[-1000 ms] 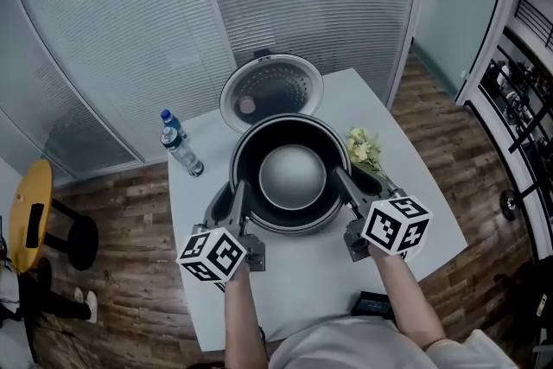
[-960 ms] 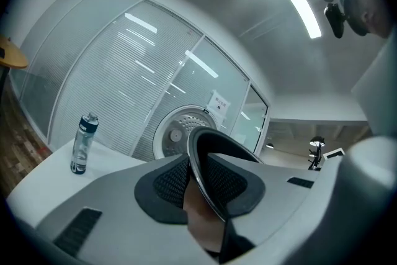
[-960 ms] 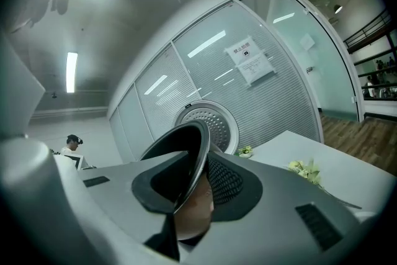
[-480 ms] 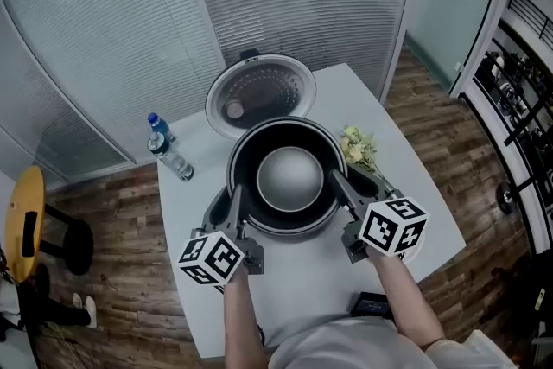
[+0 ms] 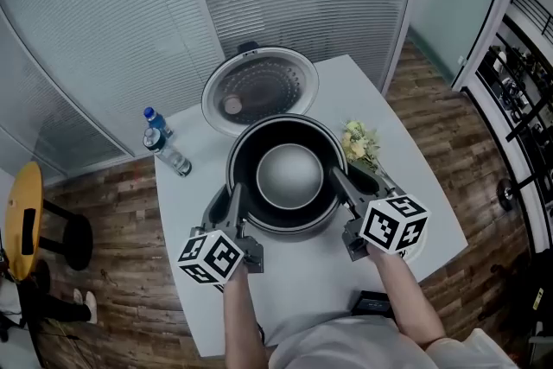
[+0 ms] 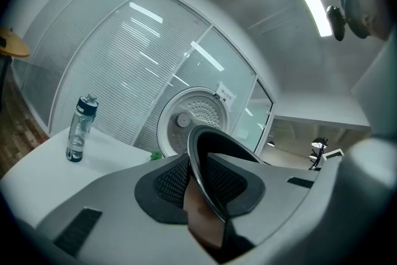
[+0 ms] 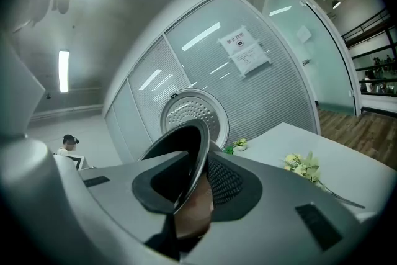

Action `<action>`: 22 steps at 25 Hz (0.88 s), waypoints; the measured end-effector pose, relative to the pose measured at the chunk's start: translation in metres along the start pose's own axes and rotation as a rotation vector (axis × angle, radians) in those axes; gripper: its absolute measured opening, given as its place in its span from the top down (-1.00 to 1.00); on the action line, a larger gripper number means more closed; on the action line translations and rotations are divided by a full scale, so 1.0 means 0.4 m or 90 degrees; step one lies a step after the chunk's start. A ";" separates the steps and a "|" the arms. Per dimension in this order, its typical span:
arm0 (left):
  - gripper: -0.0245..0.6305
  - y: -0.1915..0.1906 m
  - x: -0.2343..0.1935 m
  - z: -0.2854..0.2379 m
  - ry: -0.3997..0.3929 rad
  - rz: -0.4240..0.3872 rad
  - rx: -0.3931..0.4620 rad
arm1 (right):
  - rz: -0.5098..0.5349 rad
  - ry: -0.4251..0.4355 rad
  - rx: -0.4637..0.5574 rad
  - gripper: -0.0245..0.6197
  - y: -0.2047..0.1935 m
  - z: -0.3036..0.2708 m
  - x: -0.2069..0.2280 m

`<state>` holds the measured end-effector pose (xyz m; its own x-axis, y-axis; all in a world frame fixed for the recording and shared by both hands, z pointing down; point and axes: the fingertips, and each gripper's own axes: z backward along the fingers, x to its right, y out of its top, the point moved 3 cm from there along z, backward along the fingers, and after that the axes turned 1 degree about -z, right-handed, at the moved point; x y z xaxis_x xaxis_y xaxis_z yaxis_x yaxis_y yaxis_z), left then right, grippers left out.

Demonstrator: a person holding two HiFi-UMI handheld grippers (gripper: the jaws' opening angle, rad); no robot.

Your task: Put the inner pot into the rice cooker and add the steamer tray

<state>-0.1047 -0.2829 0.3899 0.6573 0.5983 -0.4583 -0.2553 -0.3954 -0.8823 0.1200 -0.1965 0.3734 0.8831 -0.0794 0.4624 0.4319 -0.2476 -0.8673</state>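
Note:
A black inner pot with a grey bottom hangs level between my two grippers, over the white table. My left gripper is shut on the pot's left rim, which runs between its mesh pads. On the opposite rim my right gripper is shut in the same way. Behind the pot stands the rice cooker's raised round lid, its perforated inner plate facing me. The pot hides the cooker's body. No steamer tray is in view.
A water bottle stands at the table's left edge, and a small bunch of flowers lies to the pot's right. A dark flat object sits at the near edge. Glass walls with blinds close off the back, and a yellow stool stands on the floor to the left.
Both grippers have sunk a little with the pot still between them. The lid and the bottle now lie further left in the head view.

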 end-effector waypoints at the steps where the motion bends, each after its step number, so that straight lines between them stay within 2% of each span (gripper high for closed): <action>1: 0.65 -0.002 -0.002 -0.002 0.001 0.000 -0.001 | -0.001 0.000 -0.002 0.61 -0.002 -0.002 0.002; 22: 0.65 -0.058 -0.055 -0.053 0.027 0.015 -0.035 | -0.026 -0.012 -0.040 0.61 -0.050 -0.063 0.060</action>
<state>-0.0979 -0.3016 0.4229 0.6816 0.5581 -0.4731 -0.2323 -0.4481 -0.8633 0.1277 -0.2178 0.4066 0.8683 -0.0499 0.4935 0.4561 -0.3106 -0.8340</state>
